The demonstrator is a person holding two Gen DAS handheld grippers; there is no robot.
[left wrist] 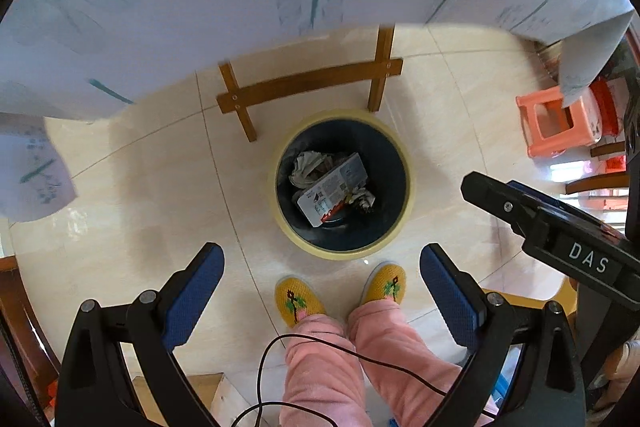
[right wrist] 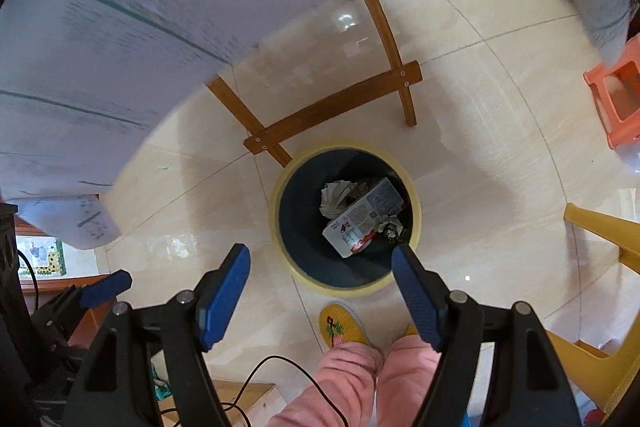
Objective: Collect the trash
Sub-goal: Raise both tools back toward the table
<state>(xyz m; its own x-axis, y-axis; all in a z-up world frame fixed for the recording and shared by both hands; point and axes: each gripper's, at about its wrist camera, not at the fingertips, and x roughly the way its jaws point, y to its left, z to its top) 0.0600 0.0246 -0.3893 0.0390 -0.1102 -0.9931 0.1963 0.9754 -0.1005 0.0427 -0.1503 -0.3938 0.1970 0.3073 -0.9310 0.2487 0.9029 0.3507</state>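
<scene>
A round bin with a yellow rim (left wrist: 340, 255) (right wrist: 344, 289) stands on the tiled floor by a table leg. In its dark inside lie a white printed carton (left wrist: 332, 191) (right wrist: 360, 223) and crumpled paper (left wrist: 308, 167) (right wrist: 334, 197). My left gripper (left wrist: 321, 251) hangs high above the bin's near edge, pointing down, open and empty. My right gripper (right wrist: 320, 251) hovers beside it, open too, with nothing between its blue pads. One right finger (left wrist: 500, 199) shows at the right of the left wrist view. A left finger (right wrist: 106, 287) shows at the left of the right wrist view.
A white printed cloth (left wrist: 200, 7) overhangs the table, with its wooden legs and brace (left wrist: 308, 83) behind the bin. An orange plastic stool (left wrist: 560, 123) and a yellow chair (right wrist: 600, 227) stand to the right. A person's yellow slippers (left wrist: 298, 301), pink trousers and a black cable (left wrist: 360, 355) are below.
</scene>
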